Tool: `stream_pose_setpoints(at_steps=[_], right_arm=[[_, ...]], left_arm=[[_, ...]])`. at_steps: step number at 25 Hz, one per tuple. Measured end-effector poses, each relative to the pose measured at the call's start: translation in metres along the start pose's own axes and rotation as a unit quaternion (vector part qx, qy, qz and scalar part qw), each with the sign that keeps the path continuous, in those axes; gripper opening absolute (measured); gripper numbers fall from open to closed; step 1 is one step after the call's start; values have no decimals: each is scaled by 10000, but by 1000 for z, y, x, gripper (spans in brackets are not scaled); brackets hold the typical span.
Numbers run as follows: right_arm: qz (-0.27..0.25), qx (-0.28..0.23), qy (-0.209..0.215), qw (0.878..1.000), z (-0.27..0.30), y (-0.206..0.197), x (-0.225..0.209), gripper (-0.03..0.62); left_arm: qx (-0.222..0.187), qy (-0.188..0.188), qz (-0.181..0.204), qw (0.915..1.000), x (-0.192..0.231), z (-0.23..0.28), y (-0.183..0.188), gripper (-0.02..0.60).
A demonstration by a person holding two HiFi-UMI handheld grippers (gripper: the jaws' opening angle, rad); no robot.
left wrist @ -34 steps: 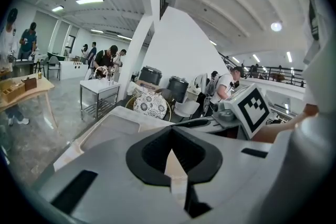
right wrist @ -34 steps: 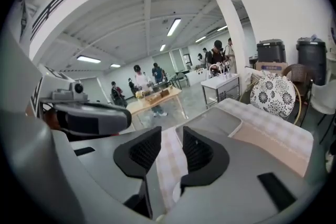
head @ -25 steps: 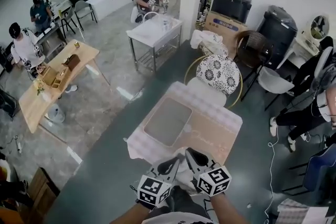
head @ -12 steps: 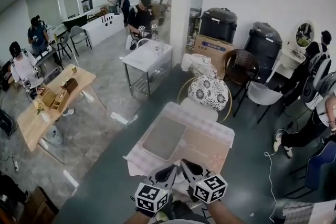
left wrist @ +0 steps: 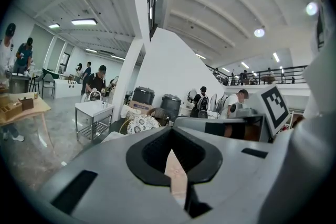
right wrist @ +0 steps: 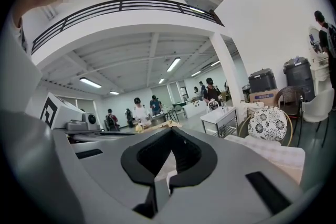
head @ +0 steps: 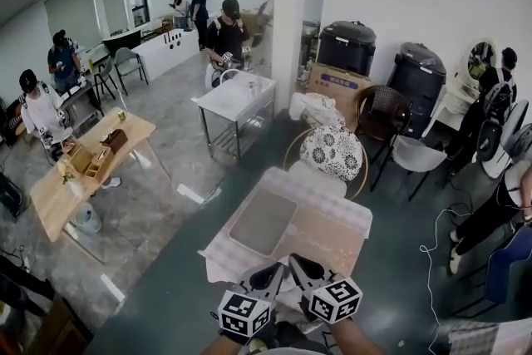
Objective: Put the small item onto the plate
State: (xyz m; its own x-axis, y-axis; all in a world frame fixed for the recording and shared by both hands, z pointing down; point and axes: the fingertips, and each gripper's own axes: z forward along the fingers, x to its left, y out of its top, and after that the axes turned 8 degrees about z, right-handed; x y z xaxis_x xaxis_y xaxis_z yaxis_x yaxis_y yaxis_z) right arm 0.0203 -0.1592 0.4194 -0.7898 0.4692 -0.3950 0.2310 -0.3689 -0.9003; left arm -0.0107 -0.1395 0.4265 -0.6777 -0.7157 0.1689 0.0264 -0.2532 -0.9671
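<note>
A small table (head: 332,233) with a pale checked cloth and a tan mat stands below me. A flat grey rectangular tray (head: 263,222) lies on its left half. No plate or small item shows in any view. My left gripper (head: 273,272) and right gripper (head: 301,265) hover side by side over the table's near edge, tips almost touching each other. In the left gripper view the left gripper (left wrist: 177,190) has its jaws together with nothing held. In the right gripper view the right gripper (right wrist: 160,186) is likewise shut and empty.
A round chair with a flower-print cushion (head: 332,152) stands just beyond the table. A steel-frame table (head: 235,100) is further back, and a wooden table (head: 83,170) is at the left. People stand around the room; one sits at the right edge (head: 507,195).
The head view has tipped upward, so the table and both grippers sit lower in the picture. The grippers stay close together at the table's near edge.
</note>
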Motion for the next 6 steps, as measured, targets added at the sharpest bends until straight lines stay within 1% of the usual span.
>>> stream_pose_setpoints(at_steps=[6], right_arm=[[-21, -18, -15, 10000, 2, 3, 7, 14]], left_arm=[[-21, 13, 21, 10000, 3, -5, 4, 6]])
